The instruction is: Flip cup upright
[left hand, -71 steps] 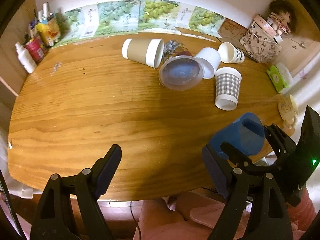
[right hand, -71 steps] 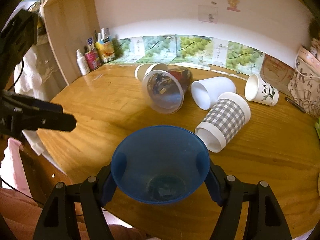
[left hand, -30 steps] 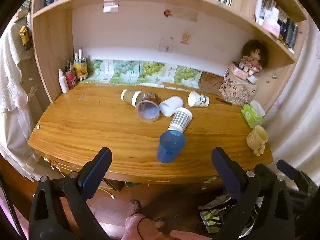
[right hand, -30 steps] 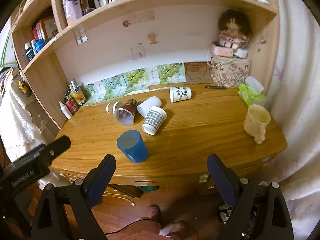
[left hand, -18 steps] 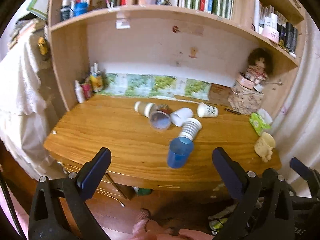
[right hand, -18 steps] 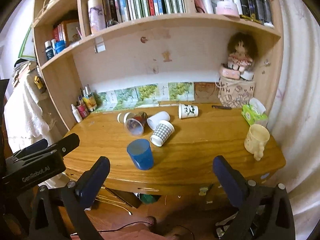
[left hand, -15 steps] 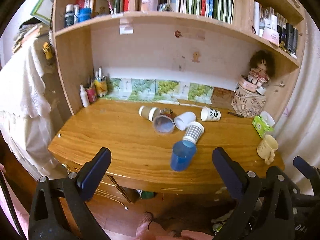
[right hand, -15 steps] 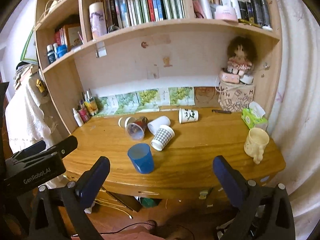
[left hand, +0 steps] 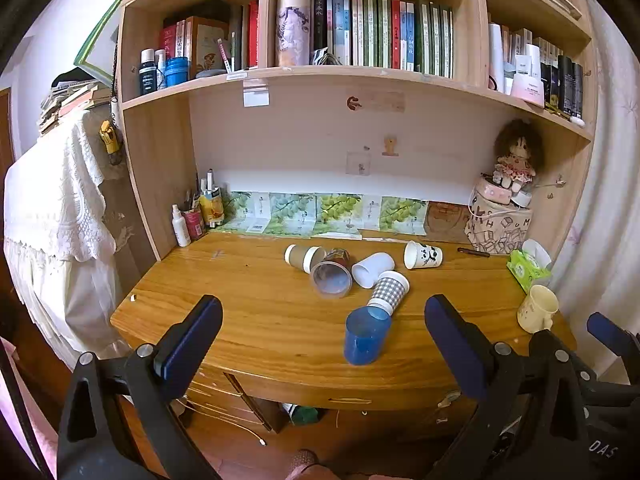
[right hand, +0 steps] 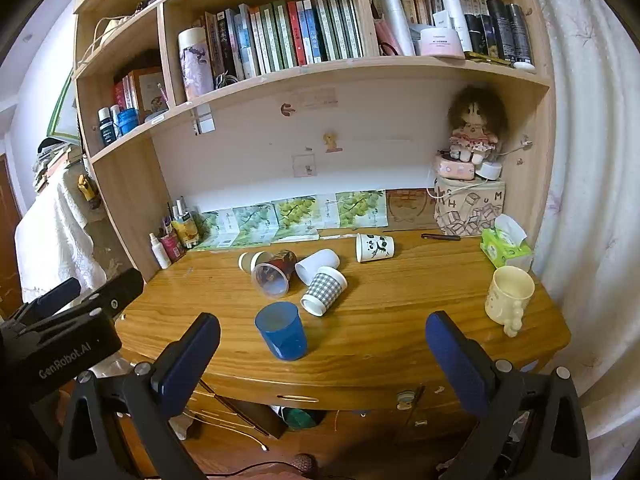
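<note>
A blue plastic cup [left hand: 366, 336] stands upright, mouth up, near the front edge of the wooden desk [left hand: 256, 304]; it also shows in the right wrist view [right hand: 281, 331]. My left gripper [left hand: 320, 340] is open and empty, well back from the desk. My right gripper [right hand: 320, 352] is open and empty, also held back from the desk. Behind the blue cup several cups lie on their sides: a checked cup [right hand: 323, 293], a white cup [right hand: 317, 264], a clear cup [right hand: 273, 275], a brown cup [left hand: 304, 257] and a panda cup [right hand: 374, 247].
A cream mug [right hand: 509, 297] stands at the desk's right end, with a green tissue pack [right hand: 505, 246] behind it. Bottles [left hand: 192, 220] crowd the back left corner. A doll on a box [left hand: 504, 208] sits back right. Bookshelves hang above.
The right gripper has let go of the blue cup, which now stands upright on the desk. Both grippers have pulled far back and up from the desk.
</note>
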Demonstrator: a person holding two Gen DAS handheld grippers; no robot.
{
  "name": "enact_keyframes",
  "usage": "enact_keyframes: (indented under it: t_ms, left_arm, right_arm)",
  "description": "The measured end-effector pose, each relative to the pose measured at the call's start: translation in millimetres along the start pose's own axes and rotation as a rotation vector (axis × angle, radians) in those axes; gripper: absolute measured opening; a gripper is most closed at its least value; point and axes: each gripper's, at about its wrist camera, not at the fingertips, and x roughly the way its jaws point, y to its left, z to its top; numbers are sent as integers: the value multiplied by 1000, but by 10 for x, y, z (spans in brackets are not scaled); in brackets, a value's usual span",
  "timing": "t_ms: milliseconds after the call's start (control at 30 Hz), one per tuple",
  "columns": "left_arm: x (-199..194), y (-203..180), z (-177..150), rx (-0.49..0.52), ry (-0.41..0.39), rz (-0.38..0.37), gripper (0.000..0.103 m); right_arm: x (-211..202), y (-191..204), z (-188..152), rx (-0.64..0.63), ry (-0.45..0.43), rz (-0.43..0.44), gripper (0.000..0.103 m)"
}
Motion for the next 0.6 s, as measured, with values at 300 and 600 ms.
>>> enact_keyframes:
  t_ms: [300,600]
  left_arm:
    - [3,-12,14,4,-14,22,102]
    - [44,-53,67,18,-20,-5,102]
  right_arm:
    - [70,44,31,-20,8,22,103]
    - [133,2,42,4,18,3,103]
